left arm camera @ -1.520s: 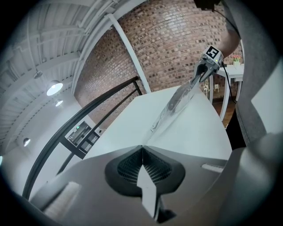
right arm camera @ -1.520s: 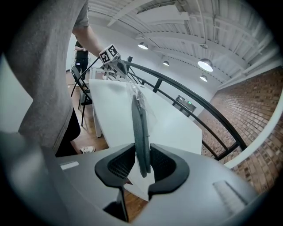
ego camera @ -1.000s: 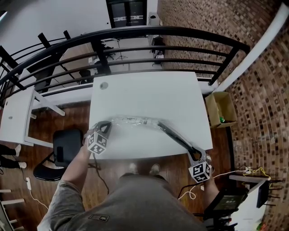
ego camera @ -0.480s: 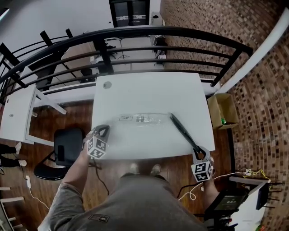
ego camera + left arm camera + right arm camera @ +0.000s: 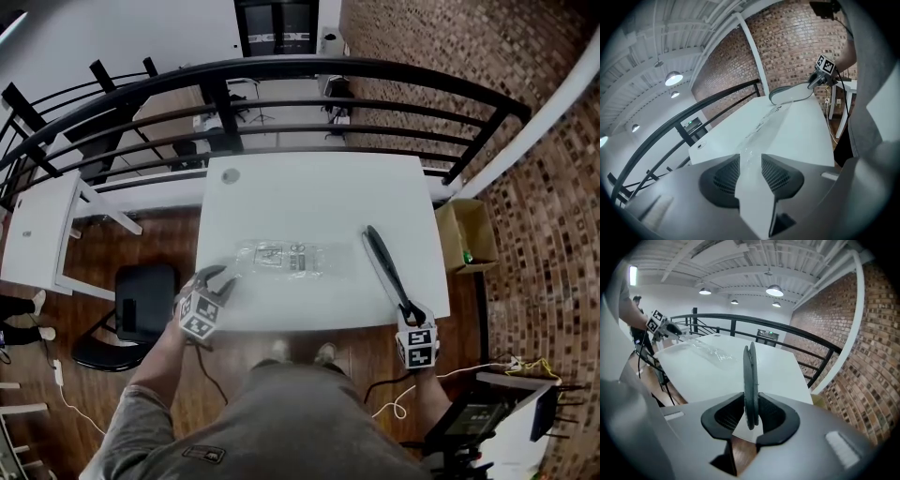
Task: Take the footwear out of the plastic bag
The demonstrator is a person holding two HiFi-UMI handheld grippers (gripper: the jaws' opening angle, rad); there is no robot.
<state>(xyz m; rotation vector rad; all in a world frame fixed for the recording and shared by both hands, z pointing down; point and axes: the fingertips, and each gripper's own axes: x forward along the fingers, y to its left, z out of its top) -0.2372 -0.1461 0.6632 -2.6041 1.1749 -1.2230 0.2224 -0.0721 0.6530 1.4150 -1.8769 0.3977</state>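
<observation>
The right claw was clamped on the flat black slipper, out beside the clear plastic bag. The left claw had just been opened, the bag's end lying loose between its jaws. Gripped only at its tip, the slipper could be levered free.

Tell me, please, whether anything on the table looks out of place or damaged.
Nothing stands out: the plastic bag lies flat on the table, and the footwear, outside it, is clamped in the right tool.

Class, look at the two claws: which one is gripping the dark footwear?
The right claw: its jaws are clamped on the flat dark footwear. The left claw has just been opening, with only the clear plastic bag between its jaws.
</observation>
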